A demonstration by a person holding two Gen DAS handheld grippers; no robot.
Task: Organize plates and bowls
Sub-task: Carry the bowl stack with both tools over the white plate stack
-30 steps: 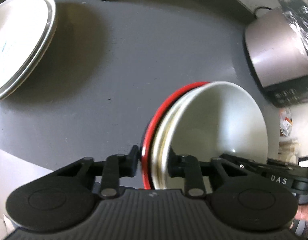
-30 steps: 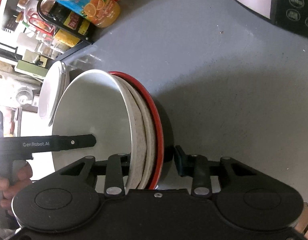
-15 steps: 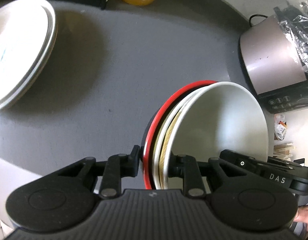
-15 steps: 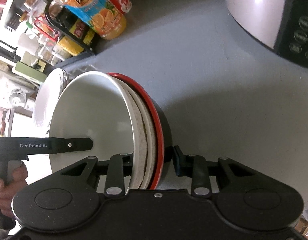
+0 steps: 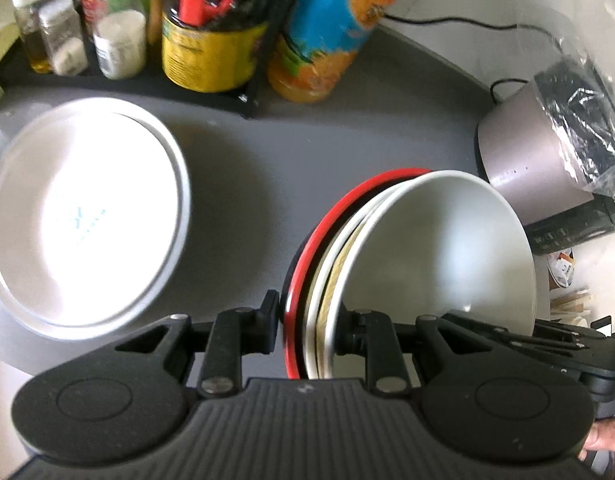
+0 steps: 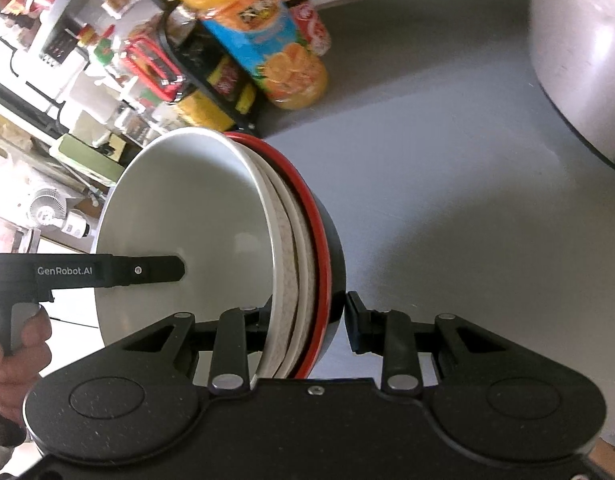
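From the left wrist view, the left claw (image 5: pixel 305 330) is clamped on the near rim of a stack of nested bowls (image 5: pixel 435 248): a white bowl innermost, paler rims behind it, and a red-rimmed black bowl outermost. The stack stands on edge at about 5 o'clock in the frame, clear of the grey bench (image 5: pixel 267 184). A pile of white plates (image 5: pixel 83 224) lies flat on the bench at 9 o'clock, and a rack of jars and a juice bottle (image 5: pixel 327 40) sit at 12 o'clock. A silver cooker (image 5: pixel 527 160) stands at 3 o'clock.

From the right wrist view, the right claw (image 6: pixel 305 322) straddles the opposite rim of the same bowls (image 6: pixel 179 232). Its left finger presses inside the white bowl, while the right finger seems to stand a little off the black wall, so I cannot tell if the grip is firm. The other tool's finger shows across the bowl at 9 o'clock, with a hand (image 6: pixel 11 356) on its handle.

To carry the stack well, I judge both hands should travel together at one pace, keeping the rims level with each other so the bowls do not slip apart. It should then come down gently beside the plates, not on them.
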